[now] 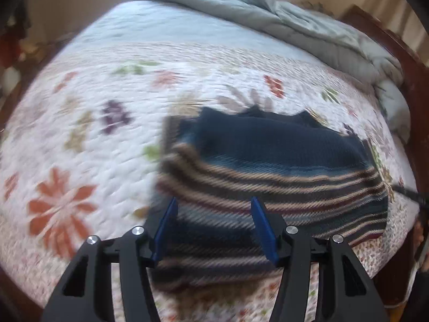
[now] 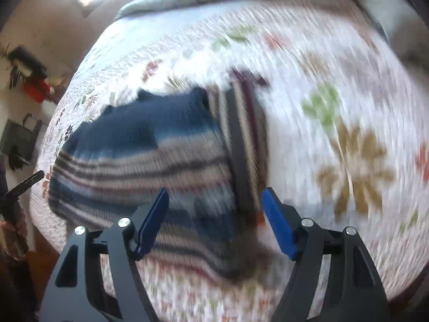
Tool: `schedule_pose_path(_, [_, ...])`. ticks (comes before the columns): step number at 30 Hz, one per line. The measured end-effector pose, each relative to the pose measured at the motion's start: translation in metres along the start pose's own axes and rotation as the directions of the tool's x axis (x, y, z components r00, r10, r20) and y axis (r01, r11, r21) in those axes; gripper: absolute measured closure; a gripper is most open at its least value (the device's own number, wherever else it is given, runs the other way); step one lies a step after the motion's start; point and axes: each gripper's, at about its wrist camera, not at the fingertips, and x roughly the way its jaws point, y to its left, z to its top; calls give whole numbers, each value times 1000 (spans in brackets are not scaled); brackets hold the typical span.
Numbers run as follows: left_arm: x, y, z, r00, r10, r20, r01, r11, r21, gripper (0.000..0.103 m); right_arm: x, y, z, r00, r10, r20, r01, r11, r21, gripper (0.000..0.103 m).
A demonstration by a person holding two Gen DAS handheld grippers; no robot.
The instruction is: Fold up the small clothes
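Clutter sits far left in the right wrist view: a red object (image 2: 36, 91) and a dark bag-like thing (image 2: 20, 141) by the wall, too blurred to identify, with the other gripper's black tip (image 2: 25, 183) poking in low at that edge. Floral quilted white bedspread (image 1: 93, 139) covers the bed, big orange flower print at left in the left wrist view, purple and green ones further in. Left gripper (image 1: 214, 229), black frame with blue finger pads (image 1: 165, 230), is spread wide with nothing between the pads, hovering over the near left part of the navy knit sweater with tan and maroon stripes (image 1: 268, 171). Sweater lies flat on the bedspread, folded into a rough block, plain navy part toward the far side, striped part toward the camera; whether the pads touch the cloth cannot be told through the motion blur. Crumpled grey-green comforter (image 1: 281, 18) is heaped along the far right of the bed, well apart from the sweater, against a dark wooden bed frame (image 1: 402, 61). In the right wrist view the right gripper (image 2: 214, 220) is also wide open and holding nothing, over the sweater's (image 2: 139, 155) near right edge, where a striped flap runs away from the camera. Bedspread (image 2: 335, 107) fills the right side, green and tan flowers, heavily smeared.
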Motion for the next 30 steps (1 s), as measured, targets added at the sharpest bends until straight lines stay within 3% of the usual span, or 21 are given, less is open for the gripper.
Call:
schedule_pose_path(4, [36, -15, 20, 998, -53, -41, 54, 998, 21, 46, 38, 12, 49, 999, 12, -46, -15, 999, -50, 40])
schedule_pose_path(7, [58, -17, 28, 998, -33, -50, 35, 999, 40, 46, 70, 8, 72, 996, -17, -83, 14, 999, -40, 41])
schedule_pose_path(9, [76, -13, 33, 996, -35, -78, 37, 999, 23, 46, 85, 1, 80, 993, 33, -117, -34, 999, -7, 44])
schedule_pose_path(12, [102, -4, 34, 991, -36, -129, 35, 999, -6, 46, 103, -4, 86, 984, 87, -157, -87, 996, 8, 64])
schedule_pose_path(13, [107, -1, 34, 990, -46, -131, 45, 999, -15, 45, 107, -1, 87, 981, 94, -170, -95, 995, -1, 77])
schedule_pose_path(17, [110, 4, 39, 988, -65, -137, 60, 998, -36, 44, 103, 6, 91, 984, 88, -153, -93, 995, -29, 92])
schedule_pose_path(21, [107, 2, 41, 991, -54, -121, 52, 998, -21, 44, 88, -12, 98, 995, 71, -72, -70, 997, 24, 93])
schedule_pose_path(25, [116, -7, 36, 994, -6, -105, 10, 999, 35, 41, 116, -25, 89, 992, 32, -118, -24, 998, 62, 91])
schedule_pose_path(27, [116, -8, 35, 995, 5, -100, 0, 999, 50, 40, 115, -25, 86, 994, 35, -101, -29, 997, 65, 88])
schedule_pose_path(29, [112, -9, 34, 995, 11, -99, -6, 999, 51, 41, 100, -27, 84, 996, 57, -65, -52, 995, 82, 65])
schedule_pose_path(30, [109, -9, 33, 995, 18, -98, -12, 999, 52, 41, 90, -29, 79, 996, 66, -56, -61, 993, 97, 61])
